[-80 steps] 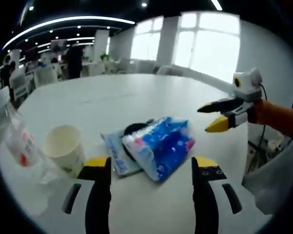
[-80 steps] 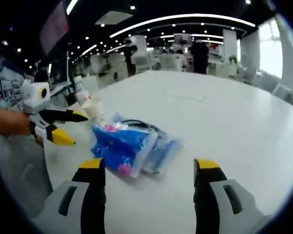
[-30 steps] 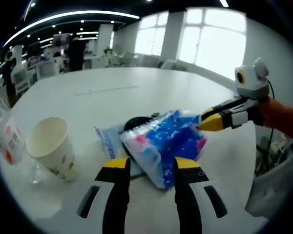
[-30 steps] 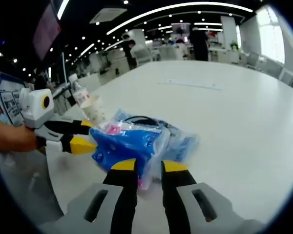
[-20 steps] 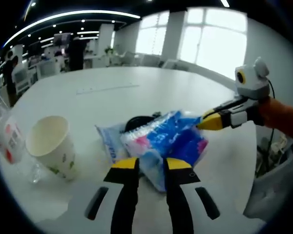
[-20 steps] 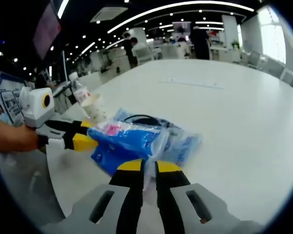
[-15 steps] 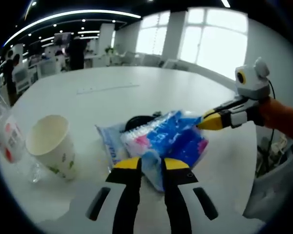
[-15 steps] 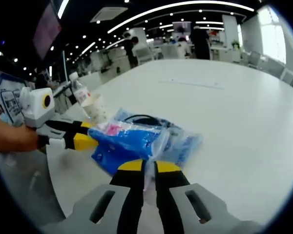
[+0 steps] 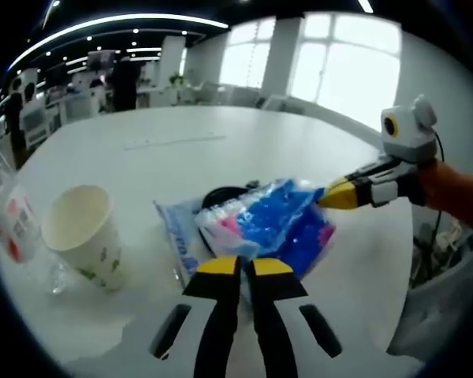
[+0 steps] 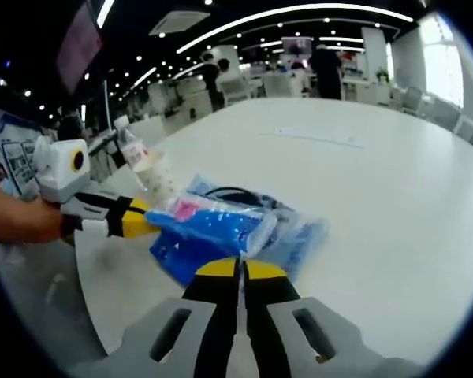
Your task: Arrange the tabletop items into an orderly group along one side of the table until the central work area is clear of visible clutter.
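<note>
Blue tissue pack [image 9: 270, 223] lying on white table [image 9: 221, 150], directly ahead of left gripper [image 9: 244, 266] and touching its tips. Jaws pinched nearly together on pack's near edge, clear wrap caught between yellow tips. In right gripper view same pack [image 10: 213, 228] just beyond right gripper [image 10: 238, 269]; jaws closed to a sliver, clamped on a thin flap of the pack's plastic wrap. Pack thus gripped from two opposite ends. Right gripper seen in left gripper view at pack's far right corner [image 9: 343, 194], yellow tip touching wrap. Left gripper seen in right gripper view [image 10: 138, 222], yellow tip against pack's left end.

Under and behind pack: flat light-blue packet [image 9: 177, 232] with print, partly covered, and black cable loop [image 9: 221, 194] peeking out behind. Same packet in right gripper view [image 10: 296, 240] to pack's right.

Paper cup [image 9: 83, 236] upright, open, well left of pack, apart from it. Clear plastic bottle with red-white label [image 9: 14, 232] just beside cup at far left, lying tilted. Bottle in right gripper view [image 10: 142, 161] behind pack, cap up.
</note>
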`<action>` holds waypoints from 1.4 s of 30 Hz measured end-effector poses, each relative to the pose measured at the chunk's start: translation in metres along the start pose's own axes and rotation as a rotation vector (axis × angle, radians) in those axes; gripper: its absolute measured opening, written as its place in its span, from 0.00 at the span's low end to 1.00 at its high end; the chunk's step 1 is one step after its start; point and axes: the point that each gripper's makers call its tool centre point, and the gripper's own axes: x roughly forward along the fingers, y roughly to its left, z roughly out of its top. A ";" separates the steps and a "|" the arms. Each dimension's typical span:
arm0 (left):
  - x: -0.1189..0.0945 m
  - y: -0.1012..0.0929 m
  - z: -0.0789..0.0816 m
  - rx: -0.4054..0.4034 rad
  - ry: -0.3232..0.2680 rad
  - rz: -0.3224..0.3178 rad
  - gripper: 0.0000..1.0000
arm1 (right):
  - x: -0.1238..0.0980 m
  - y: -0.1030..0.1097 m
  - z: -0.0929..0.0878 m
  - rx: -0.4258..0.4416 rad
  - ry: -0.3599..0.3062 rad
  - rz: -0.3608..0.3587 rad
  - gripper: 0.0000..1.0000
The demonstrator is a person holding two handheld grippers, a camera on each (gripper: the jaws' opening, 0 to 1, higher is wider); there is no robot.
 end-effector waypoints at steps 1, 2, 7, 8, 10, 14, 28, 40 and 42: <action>0.000 0.000 0.000 0.000 -0.001 0.000 0.01 | 0.000 0.000 0.001 -0.002 -0.001 -0.001 0.02; 0.000 0.000 0.001 0.001 -0.002 0.000 0.00 | 0.000 0.000 0.001 -0.002 -0.002 -0.001 0.02; -0.001 0.000 0.003 -0.002 -0.005 -0.002 0.00 | -0.002 0.000 0.003 -0.001 -0.007 -0.002 0.02; -0.001 0.000 0.004 -0.002 -0.005 -0.003 0.00 | -0.002 -0.001 0.003 -0.002 -0.009 -0.003 0.02; -0.002 -0.002 0.008 0.002 -0.010 -0.006 0.00 | -0.004 -0.002 0.005 0.000 -0.015 -0.007 0.02; -0.002 -0.005 0.017 0.009 -0.018 -0.016 0.00 | -0.008 -0.006 0.009 0.004 -0.026 -0.016 0.02; 0.017 -0.025 0.041 0.041 -0.032 -0.045 0.00 | -0.028 -0.033 0.019 0.003 -0.053 -0.069 0.01; 0.046 -0.051 0.062 0.071 -0.036 -0.084 0.00 | -0.051 -0.070 0.019 0.017 -0.066 -0.139 0.01; 0.050 -0.056 0.065 0.074 -0.037 -0.094 0.00 | -0.056 -0.077 0.019 0.023 -0.070 -0.149 0.01</action>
